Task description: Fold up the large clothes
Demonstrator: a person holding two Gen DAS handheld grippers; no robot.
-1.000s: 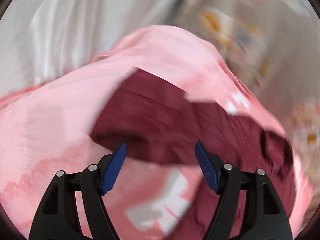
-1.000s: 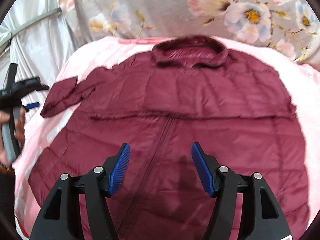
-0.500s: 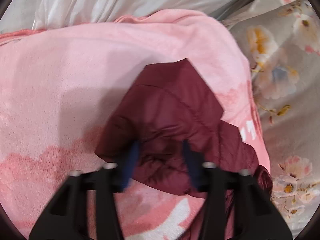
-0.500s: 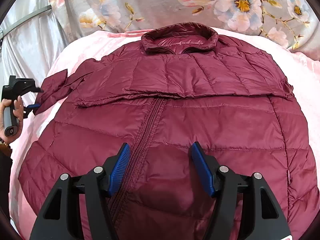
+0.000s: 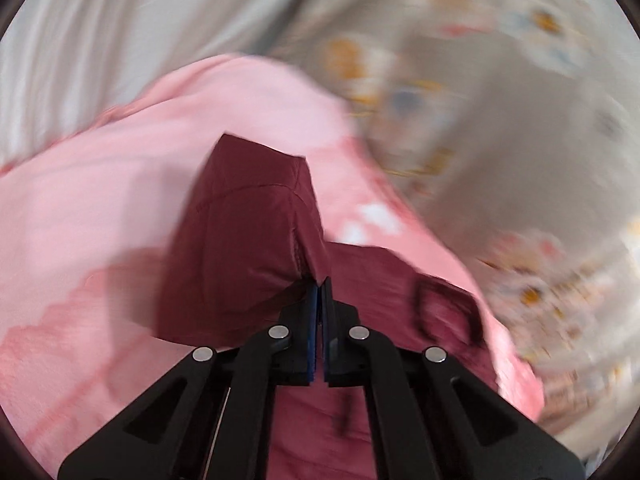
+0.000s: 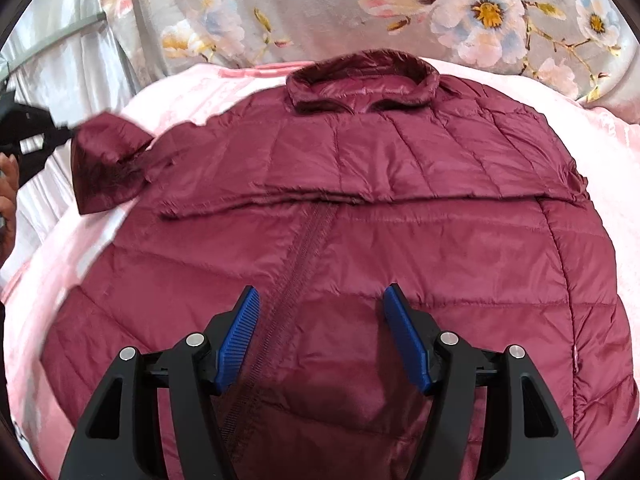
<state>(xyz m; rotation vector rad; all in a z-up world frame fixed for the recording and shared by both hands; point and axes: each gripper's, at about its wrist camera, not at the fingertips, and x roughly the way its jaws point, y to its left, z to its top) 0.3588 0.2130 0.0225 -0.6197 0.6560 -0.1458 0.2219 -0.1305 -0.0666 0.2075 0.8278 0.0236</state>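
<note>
One quilted maroon jacket (image 6: 400, 240) — glossy, puffy, sleeve cuff (image 5: 248, 240) pinched in left claw (image 5: 319, 292).

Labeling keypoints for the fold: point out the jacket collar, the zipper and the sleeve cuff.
jacket collar (image 6: 362, 80): right wrist view, middle of the stand-up collar.
zipper (image 6: 296, 256): right wrist view, teeth mid-chest.
sleeve cuff (image 5: 248, 216): left wrist view, quilted face of the lifted sleeve end.

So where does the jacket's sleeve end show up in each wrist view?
Left wrist: the sleeve end fills the middle, lifted off the pink blanket, pinched by the shut left gripper.
Right wrist: the sleeve end is at the left edge, beside the jacket body; the left gripper there is blurred.
Shared landmark: the floral fabric behind the blanket.
</note>
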